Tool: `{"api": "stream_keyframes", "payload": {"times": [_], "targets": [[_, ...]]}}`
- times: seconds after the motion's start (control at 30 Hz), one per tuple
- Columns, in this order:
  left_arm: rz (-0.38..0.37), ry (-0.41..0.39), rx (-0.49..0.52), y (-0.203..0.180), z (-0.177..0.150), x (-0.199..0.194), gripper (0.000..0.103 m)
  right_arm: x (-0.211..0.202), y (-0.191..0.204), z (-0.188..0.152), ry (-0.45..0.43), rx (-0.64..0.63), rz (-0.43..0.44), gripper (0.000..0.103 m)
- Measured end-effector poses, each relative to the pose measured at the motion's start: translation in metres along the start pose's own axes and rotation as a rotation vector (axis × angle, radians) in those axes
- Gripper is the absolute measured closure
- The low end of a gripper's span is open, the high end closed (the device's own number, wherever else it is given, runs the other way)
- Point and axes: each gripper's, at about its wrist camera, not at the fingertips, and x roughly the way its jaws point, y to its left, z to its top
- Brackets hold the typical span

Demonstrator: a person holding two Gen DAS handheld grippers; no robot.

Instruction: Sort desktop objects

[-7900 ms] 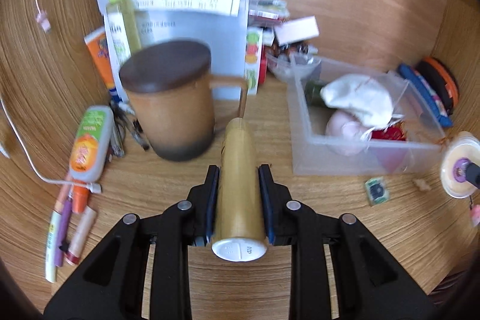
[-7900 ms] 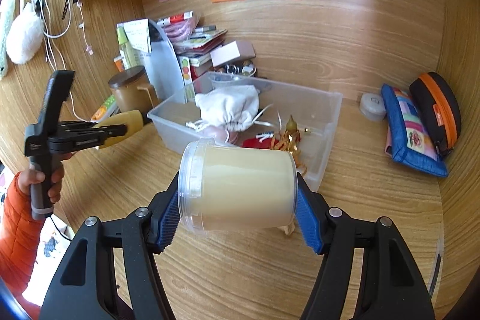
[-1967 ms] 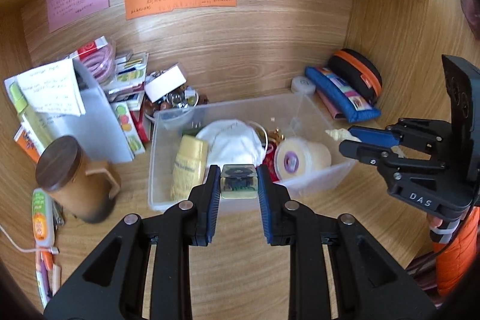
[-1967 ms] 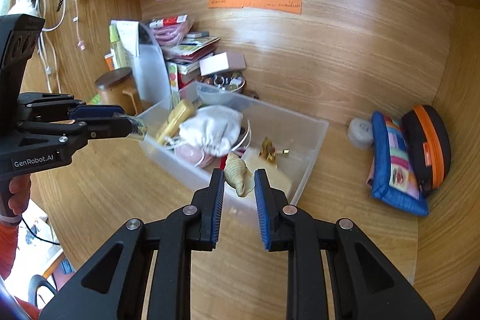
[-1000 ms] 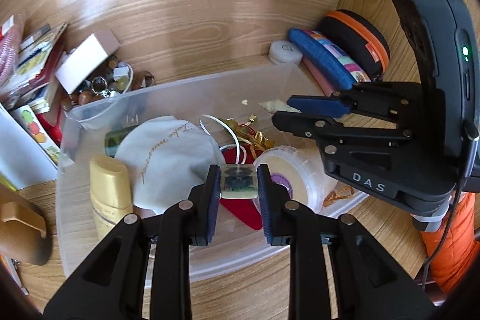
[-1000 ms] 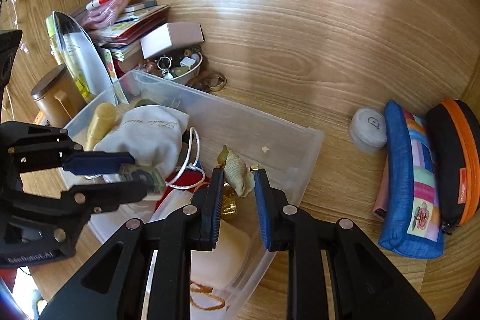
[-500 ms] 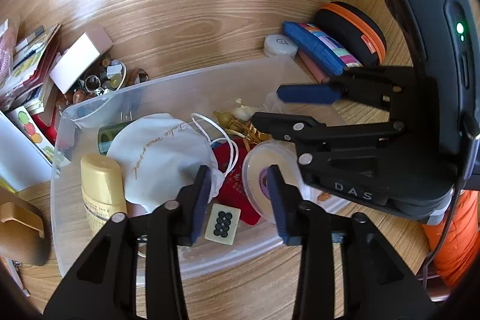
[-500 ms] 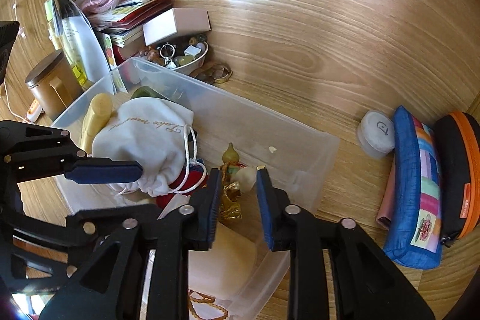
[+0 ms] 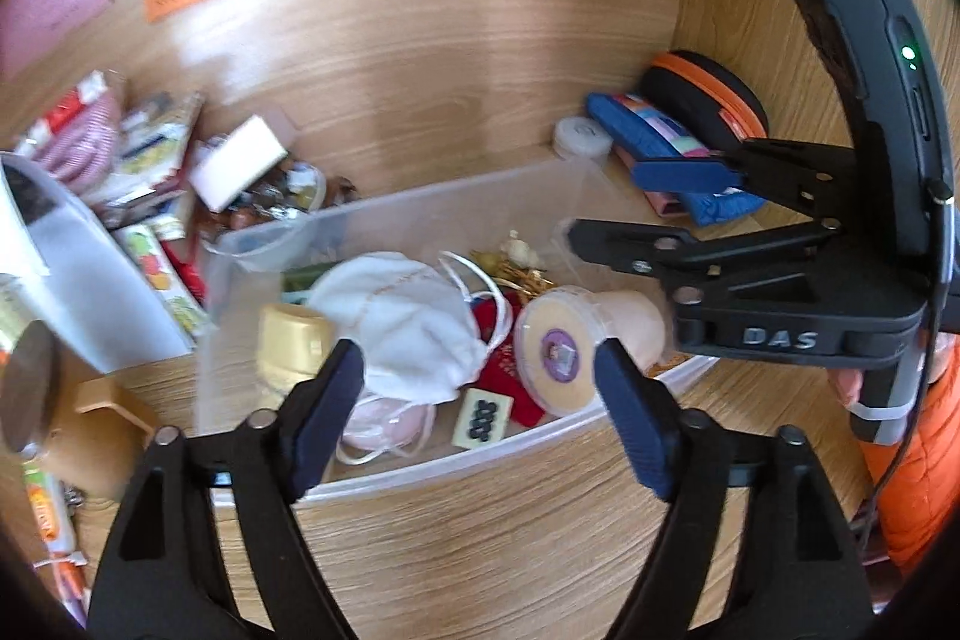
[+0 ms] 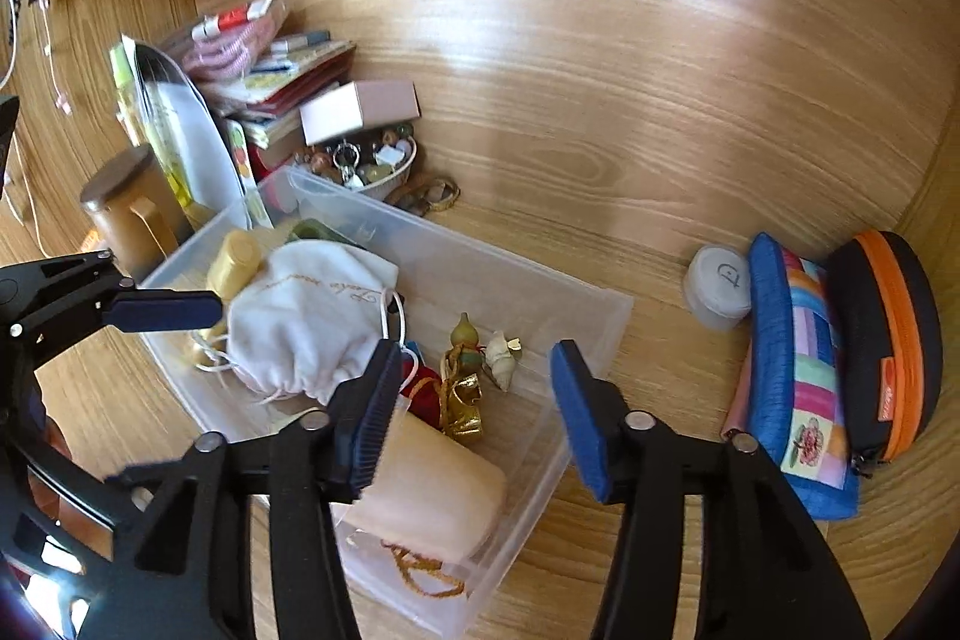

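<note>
1. Where the wooden desk (image 10: 600, 148) meets its back wall, the clear plastic bin (image 10: 600, 307) sits slantwise, its near corner cut off behind the right gripper (image 10: 474, 412) in the right wrist view.
2. The left gripper (image 9: 477, 388) hangs over the bin's near wall, jaws spread wide with nothing between them; the right gripper's jaws also gape empty above the bin.
3. The white drawstring pouch (image 9: 399, 322) lies mid-bin, covering most of a pink item beneath it.
4. The cream jar (image 9: 555, 358) lies on its side in the bin, partly hidden by gripper fingers.
5. The yellow bottle (image 9: 288, 349) is blurred, its lower end hidden.
6. The small tile (image 9: 482, 417) with dark dots lies on the bin floor by the near wall.
7. The pale shell (image 10: 501, 358) rests just beside a gold trinket (image 10: 462, 394), its details unclear.
</note>
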Motion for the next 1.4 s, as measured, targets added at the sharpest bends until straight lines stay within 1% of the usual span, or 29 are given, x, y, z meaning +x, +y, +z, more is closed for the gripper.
{"api": "stream_keyframes", "payload": {"times": [0.03, 0.13, 0.2, 0.27, 0.53, 0.63, 0.67, 0.73, 0.77, 0.8, 0.93, 1.07, 1.13, 1.4], "targets": [[0.019, -0.014, 0.001, 0.001, -0.001, -0.005, 0.011, -0.004, 0.0, -0.001, -0.007, 0.006, 0.001, 0.044], [0.103, -0.063, -0.003, 0.004, -0.005, -0.017, 0.009, -0.015, 0.001, -0.002, -0.025, 0.024, 0.004, 0.042], [0.17, -0.095, -0.007, 0.005, -0.009, -0.024, 0.007, -0.02, 0.002, -0.003, -0.04, 0.036, -0.012, 0.028], [0.201, -0.112, -0.014, 0.006, -0.014, -0.03, 0.006, -0.028, 0.003, -0.004, -0.065, 0.048, -0.027, 0.022], [0.261, -0.169, -0.077, 0.01, -0.028, -0.054, 0.004, -0.062, 0.015, -0.017, -0.138, 0.064, -0.088, 0.017], [0.257, -0.191, -0.12, 0.012, -0.034, -0.063, 0.004, -0.077, 0.021, -0.026, -0.179, 0.07, -0.106, 0.017], [0.268, -0.199, -0.133, 0.012, -0.036, -0.065, 0.004, -0.082, 0.024, -0.029, -0.196, 0.072, -0.117, 0.015], [0.299, -0.214, -0.142, 0.009, -0.041, -0.071, 0.003, -0.09, 0.028, -0.035, -0.221, 0.078, -0.13, 0.009], [0.307, -0.221, -0.143, 0.008, -0.043, -0.073, 0.003, -0.093, 0.03, -0.039, -0.232, 0.082, -0.133, 0.002], [0.308, -0.236, -0.146, 0.007, -0.046, -0.075, 0.003, -0.096, 0.033, -0.042, -0.242, 0.085, -0.136, 0.0], [0.322, -0.266, -0.157, 0.003, -0.055, -0.082, 0.003, -0.099, 0.044, -0.061, -0.256, 0.103, -0.146, 0.0], [0.335, -0.272, -0.162, 0.001, -0.06, -0.084, 0.003, -0.097, 0.052, -0.074, -0.247, 0.114, -0.163, 0.0], [0.337, -0.271, -0.166, 0.0, -0.061, -0.084, 0.003, -0.098, 0.053, -0.078, -0.246, 0.119, -0.175, 0.0], [0.32, -0.28, -0.175, -0.001, -0.063, -0.085, 0.003, -0.101, 0.048, -0.082, -0.24, 0.137, -0.16, 0.0]]}}
